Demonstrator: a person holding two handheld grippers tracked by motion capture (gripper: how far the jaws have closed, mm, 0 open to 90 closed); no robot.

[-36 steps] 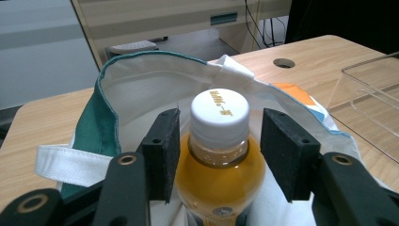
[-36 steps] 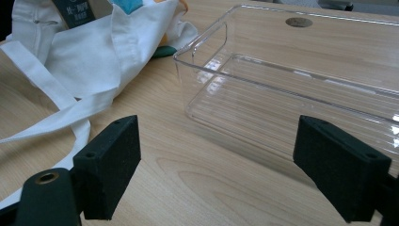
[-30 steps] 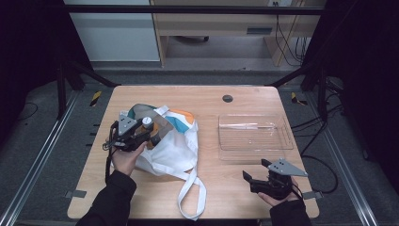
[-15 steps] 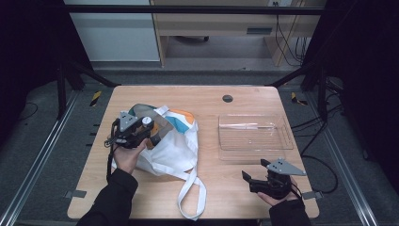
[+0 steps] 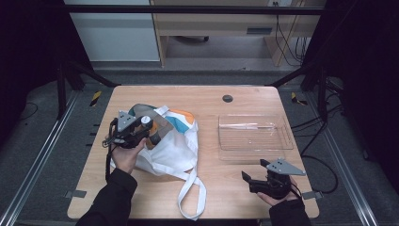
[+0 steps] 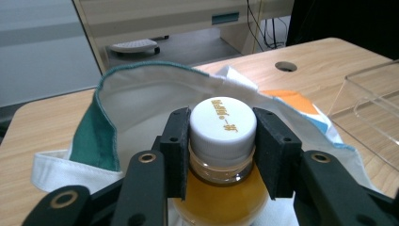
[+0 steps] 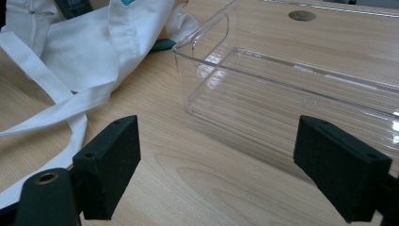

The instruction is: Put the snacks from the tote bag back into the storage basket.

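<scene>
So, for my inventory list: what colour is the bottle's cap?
White cap, gold lettering; clearest in the left gripper view.

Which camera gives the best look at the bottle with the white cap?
The left gripper view: the bottle sits close up there, its white cap pinched between the left gripper jaws, orange liquid below, above the open bag. The high view shows it small beside the person's left hand, partly covered. The right gripper view faces the clear tray instead.
</scene>
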